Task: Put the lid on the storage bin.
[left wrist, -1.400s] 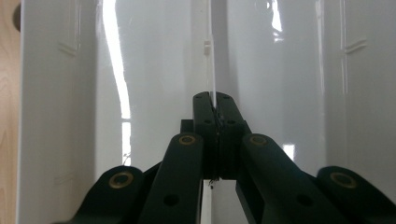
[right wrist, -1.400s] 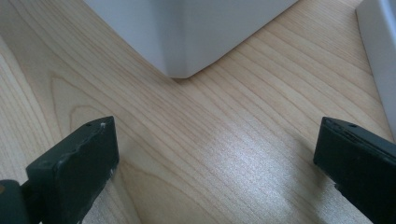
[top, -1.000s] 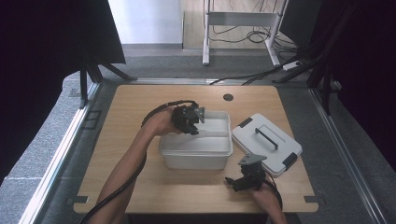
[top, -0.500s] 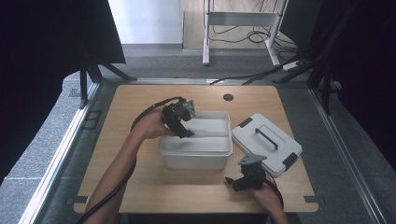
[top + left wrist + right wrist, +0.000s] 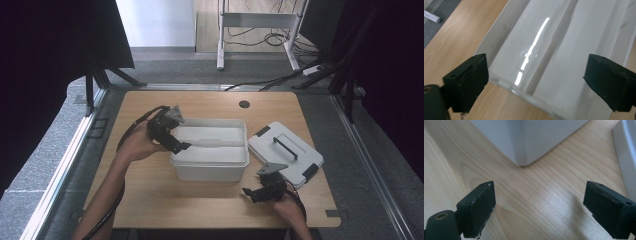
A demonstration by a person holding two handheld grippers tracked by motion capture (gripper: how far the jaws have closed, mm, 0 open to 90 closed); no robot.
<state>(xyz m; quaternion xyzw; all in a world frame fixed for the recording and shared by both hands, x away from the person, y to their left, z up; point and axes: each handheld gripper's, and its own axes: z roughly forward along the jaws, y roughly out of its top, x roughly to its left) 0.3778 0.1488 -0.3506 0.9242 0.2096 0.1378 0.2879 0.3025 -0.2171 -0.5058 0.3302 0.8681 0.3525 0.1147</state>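
A light wooden table [image 5: 150,185] stands on grey carpet, with dark curtains at 9 and 3 o'clock, a white frame and loose cables on the floor at 12, and a round cable hole [image 5: 244,104] near the table's far edge. At about 10 o'clock from the table's middle, the left hand-held gripper [image 5: 182,147] hangs over the left rim of the white bin [image 5: 210,167], its jaws spread wide and holding nothing. The bin sits at the table's centre, open at the top; its inside looks bare, with a pale ridge running across it. At 3 o'clock from the bin, just beside it, lies the white lid [image 5: 300,160] with its dark handle [image 5: 286,147] and dark clips. At 5 o'clock from the bin, near the front edge, the right hand-held gripper [image 5: 247,192] rests low over the table, also wide and gripping nothing. The left gripper view adds the bin's glossy inner wall [image 5: 544,50] with a window glare; the right gripper view adds the bin's outer corner [image 5: 524,147] standing on the wood grain.
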